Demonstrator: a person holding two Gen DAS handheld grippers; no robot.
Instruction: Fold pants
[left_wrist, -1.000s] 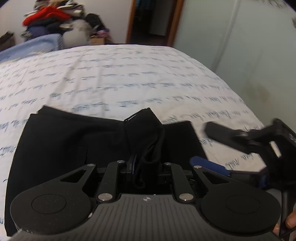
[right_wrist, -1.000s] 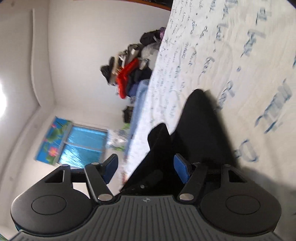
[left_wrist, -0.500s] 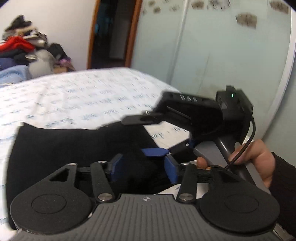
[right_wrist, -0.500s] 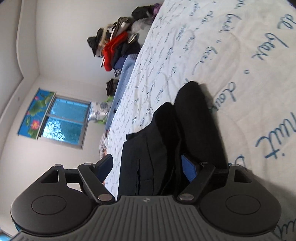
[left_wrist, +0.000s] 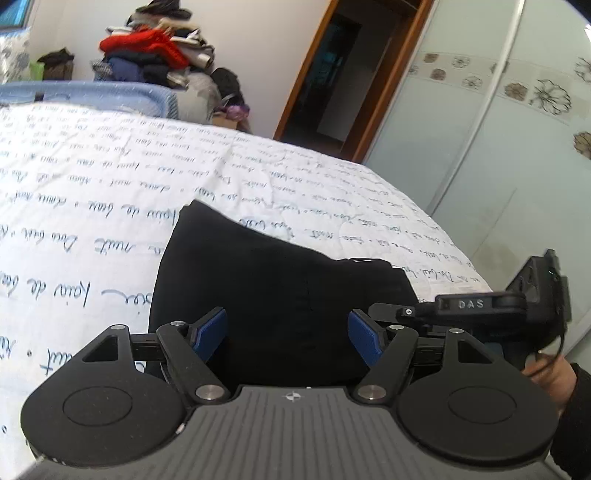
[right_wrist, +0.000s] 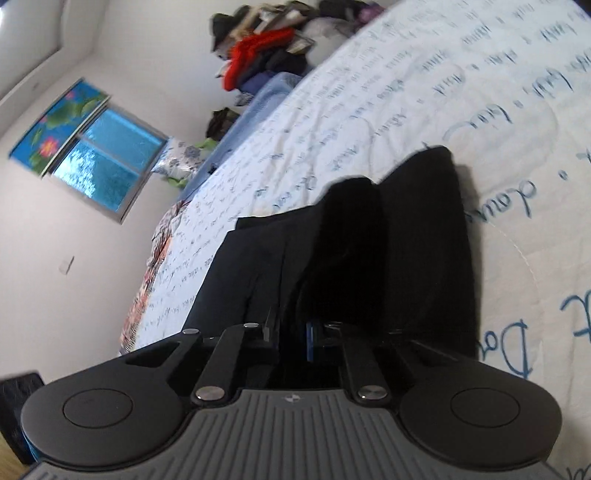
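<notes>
**Right jaws clamped on the fold, left jaws free beside it**

The black folded cotton pants (left_wrist: 273, 288) lay on the white quilted bed cover printed with blue handwriting (left_wrist: 110, 192), near the bed's right-hand edge and close to its near end, already gathered into a compact stack of layers. The right gripper (right_wrist: 295, 341) had its jaws drawn together on a raised ridge of that dark fabric, with only a sliver of blue pad showing against the cloth. The left gripper (left_wrist: 288, 332) hung just above the near side of the stack with its jaws wide apart and nothing between the blue pads (left_wrist: 210, 330).

The step in hand appeared to be carrying the pinched edge over to close a fold. To do it well, the right grip needed to take in every layer of the ridge, since a partial pinch would probably let the lower layer slide out and skew the stack. The free left tool would best press flat on the stack near the intended crease, acting as an anchor. The black cloth hid the layer edges in the right wrist view, so alignment was hard to judge there.
</notes>
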